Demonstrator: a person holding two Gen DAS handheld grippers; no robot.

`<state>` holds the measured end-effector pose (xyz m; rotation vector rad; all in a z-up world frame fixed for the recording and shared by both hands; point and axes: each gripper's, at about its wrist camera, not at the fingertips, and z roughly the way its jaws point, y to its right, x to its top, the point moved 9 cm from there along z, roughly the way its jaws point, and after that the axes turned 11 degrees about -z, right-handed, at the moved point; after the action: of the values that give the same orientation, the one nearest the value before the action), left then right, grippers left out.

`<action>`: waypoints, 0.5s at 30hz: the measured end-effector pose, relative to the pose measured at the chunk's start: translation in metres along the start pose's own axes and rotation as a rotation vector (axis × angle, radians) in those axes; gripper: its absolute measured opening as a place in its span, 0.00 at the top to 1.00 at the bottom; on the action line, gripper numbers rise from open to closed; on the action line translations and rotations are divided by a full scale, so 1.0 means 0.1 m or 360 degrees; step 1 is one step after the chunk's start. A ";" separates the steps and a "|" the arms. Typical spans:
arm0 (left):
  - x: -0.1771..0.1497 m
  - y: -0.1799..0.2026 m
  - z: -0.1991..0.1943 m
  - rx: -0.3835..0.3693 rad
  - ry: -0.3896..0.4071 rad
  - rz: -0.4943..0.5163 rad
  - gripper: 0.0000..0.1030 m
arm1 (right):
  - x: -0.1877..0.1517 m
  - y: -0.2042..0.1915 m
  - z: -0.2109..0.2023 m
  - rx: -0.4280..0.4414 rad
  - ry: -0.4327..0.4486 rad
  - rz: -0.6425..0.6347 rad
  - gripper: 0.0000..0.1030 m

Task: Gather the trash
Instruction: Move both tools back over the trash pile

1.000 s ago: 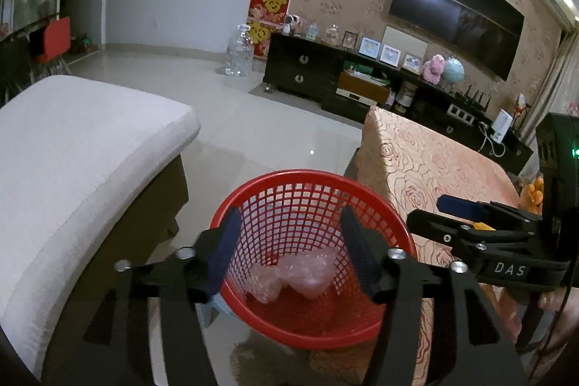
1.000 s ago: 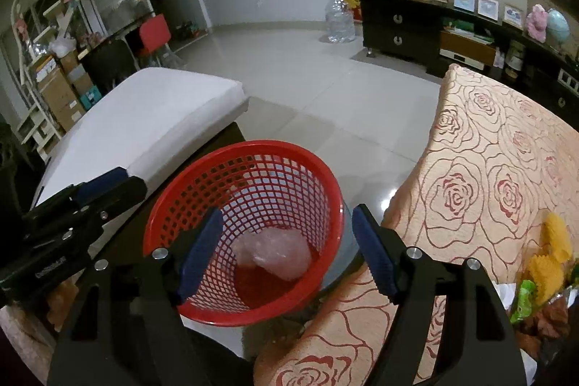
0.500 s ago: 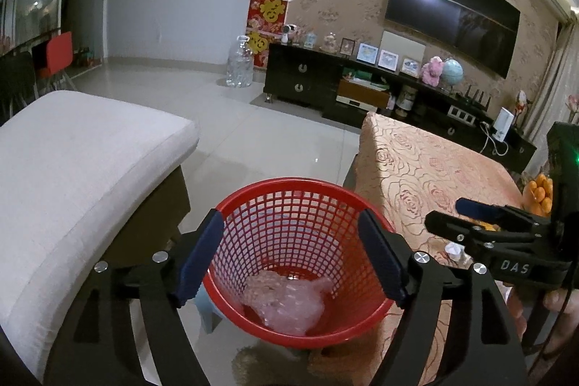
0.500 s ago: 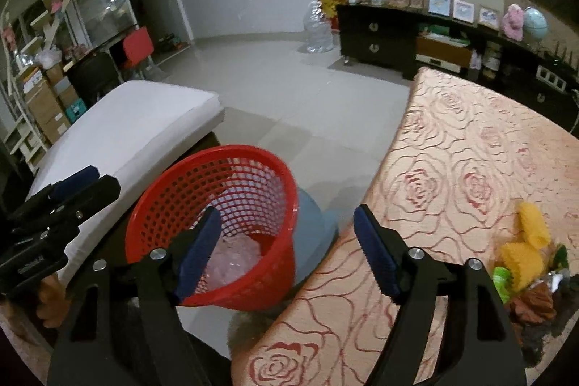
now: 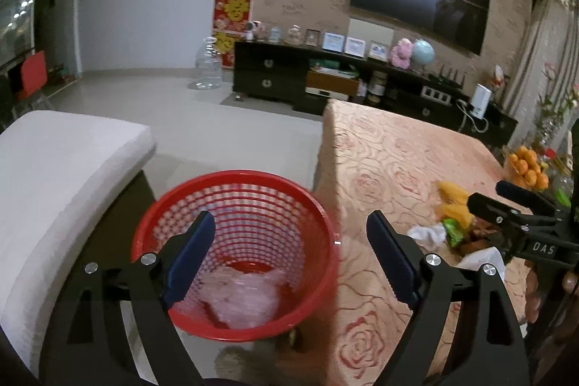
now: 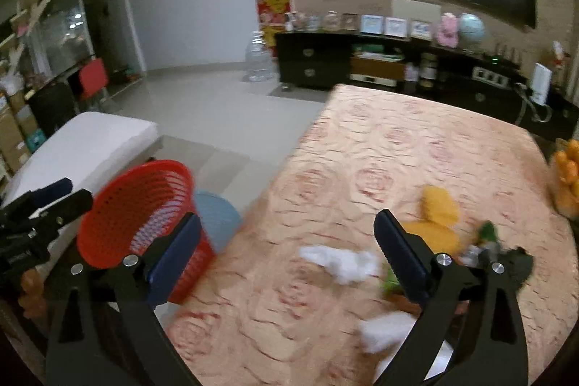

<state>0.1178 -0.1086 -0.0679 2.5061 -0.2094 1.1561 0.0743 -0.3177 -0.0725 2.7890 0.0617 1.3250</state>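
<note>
A red mesh basket (image 5: 235,205) stands beside the table and holds a crumpled pinkish clear plastic bag (image 5: 246,299). My left gripper (image 5: 289,252) is open and empty above the basket's right rim. My right gripper (image 6: 286,252) is open and empty over the table, with the basket (image 6: 134,205) to its left. Trash lies on the rose-patterned tablecloth (image 6: 362,147): a white crumpled tissue (image 6: 340,259), a second white tissue (image 6: 387,331), yellow peel (image 6: 438,205) and a green wrapper (image 6: 485,230). The left wrist view shows the tissue (image 5: 427,234) and peel (image 5: 452,194) too.
A white cushioned bench (image 5: 54,169) stands left of the basket. A blue stool (image 6: 217,216) sits under the basket. A bowl of oranges (image 5: 524,165) is at the table's right edge. A dark TV cabinet (image 5: 289,78) lines the far wall across open floor.
The plastic bag has dropped from the left gripper into the basket. The left gripper opened wide. Both grippers swung right, from the basket toward the trash on the table.
</note>
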 end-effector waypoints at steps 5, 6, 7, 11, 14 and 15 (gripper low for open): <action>-0.12 0.34 0.11 -0.0064 -0.0050 0.0072 0.20 | -0.25 0.53 -0.22 -0.0152 -0.0003 0.0054 0.09; -0.16 0.42 0.15 -0.0080 -0.0067 0.0090 0.20 | -0.32 0.68 -0.28 -0.0198 -0.0003 0.0065 0.09; -0.18 0.46 0.17 -0.0088 -0.0076 0.0100 0.20 | -0.38 0.78 -0.31 -0.0228 -0.0006 0.0073 0.09; -0.30 0.72 0.28 -0.0135 -0.0126 0.0155 0.20 | -0.61 1.15 -0.41 -0.0316 -0.0030 0.0126 0.09; -0.40 0.89 0.38 -0.0164 -0.0167 0.0196 0.20 | -0.80 1.40 -0.47 -0.0346 -0.0047 0.0189 0.09; -0.44 0.96 0.42 -0.0177 -0.0186 0.0214 0.20 | -0.86 1.49 -0.48 -0.0353 -0.0051 0.0220 0.09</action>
<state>0.0908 -0.2145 -0.1004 2.4946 -0.4670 1.0181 -0.0155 -0.4703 -0.0994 2.6660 -0.2675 1.2282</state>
